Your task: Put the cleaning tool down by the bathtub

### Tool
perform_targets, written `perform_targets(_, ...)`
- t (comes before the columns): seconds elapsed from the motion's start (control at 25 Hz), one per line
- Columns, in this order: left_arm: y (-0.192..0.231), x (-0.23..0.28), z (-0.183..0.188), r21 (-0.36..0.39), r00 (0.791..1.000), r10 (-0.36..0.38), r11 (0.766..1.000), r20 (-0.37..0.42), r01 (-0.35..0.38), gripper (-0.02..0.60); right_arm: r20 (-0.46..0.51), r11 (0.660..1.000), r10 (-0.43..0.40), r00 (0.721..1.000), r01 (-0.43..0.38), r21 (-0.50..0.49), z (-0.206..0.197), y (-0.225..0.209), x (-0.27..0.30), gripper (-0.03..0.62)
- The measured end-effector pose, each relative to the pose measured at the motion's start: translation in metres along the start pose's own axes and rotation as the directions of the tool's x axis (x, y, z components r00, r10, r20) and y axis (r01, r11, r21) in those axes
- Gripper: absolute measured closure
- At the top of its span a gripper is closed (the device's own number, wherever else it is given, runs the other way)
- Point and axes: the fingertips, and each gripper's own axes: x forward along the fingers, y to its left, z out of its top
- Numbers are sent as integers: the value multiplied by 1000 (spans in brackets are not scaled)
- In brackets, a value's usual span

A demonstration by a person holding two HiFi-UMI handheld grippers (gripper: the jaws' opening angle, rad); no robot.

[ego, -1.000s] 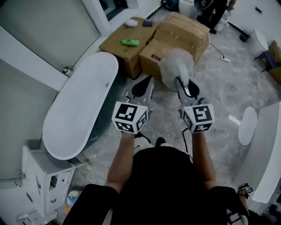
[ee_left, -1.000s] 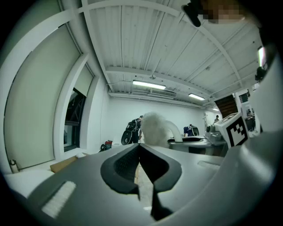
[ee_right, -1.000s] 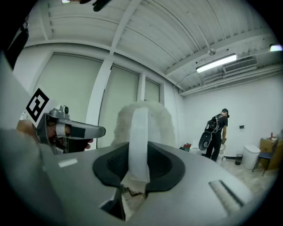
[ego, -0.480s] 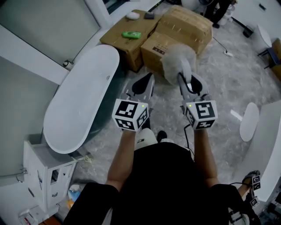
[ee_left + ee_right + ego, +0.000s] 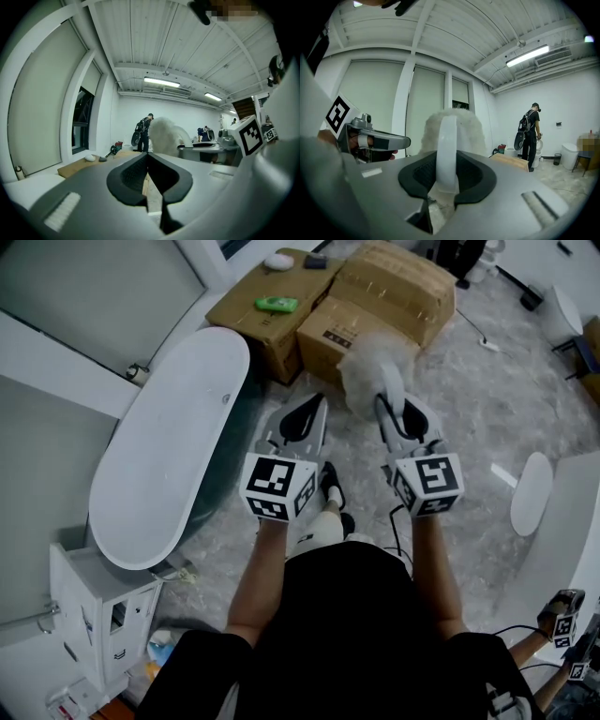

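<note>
The cleaning tool (image 5: 371,372) has a fluffy white head and a curved white handle (image 5: 446,149). My right gripper (image 5: 401,418) is shut on that handle and holds the tool up over the floor, in front of the cardboard boxes. The fluffy head rises above the jaws in the right gripper view. My left gripper (image 5: 302,418) hangs beside it on the left, shut with nothing in it (image 5: 149,176). From the left gripper view the tool's head (image 5: 164,136) shows to the right. The white oval bathtub (image 5: 164,456) lies on the floor left of both grippers.
Cardboard boxes (image 5: 375,306) stand ahead, with a green object (image 5: 277,305) on one. A white cabinet (image 5: 94,615) stands at the tub's near end. A white oval piece (image 5: 531,493) lies at the right. A person (image 5: 529,131) stands far off. A cable crosses the marbled floor.
Both grippers keep their places and the right one still grips the tool. The person's foot has stepped forward under the grippers, and the view has shifted slightly.
</note>
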Motion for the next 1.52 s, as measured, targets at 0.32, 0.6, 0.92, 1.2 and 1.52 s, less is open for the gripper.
perform_targets(0.32,40,50,-8,-18,999,34,999,-29,-35,584,-14,999,44,999,-43,32,1,-24,59,500)
perform_targets(0.6,101,102,-3,-23,994,100,995,-35,-101,584,-48,994,107,993,-105,32,3,-46,139,500)
perform_targets(0.92,166,134,3,-24,987,152,988,-55,-154,584,-45,990,138,989,-137,34,11,-55,217,500)
perform_targets(1.2,221,140,3,-39,978,201,978,-48,-203,584,-52,980,199,979,-199,-2,19,-34,269,500)
perform_targets(1.52,275,132,7,-37,966,253,966,-48,-255,580,-31,975,222,975,-222,-10,35,-10,318,500)
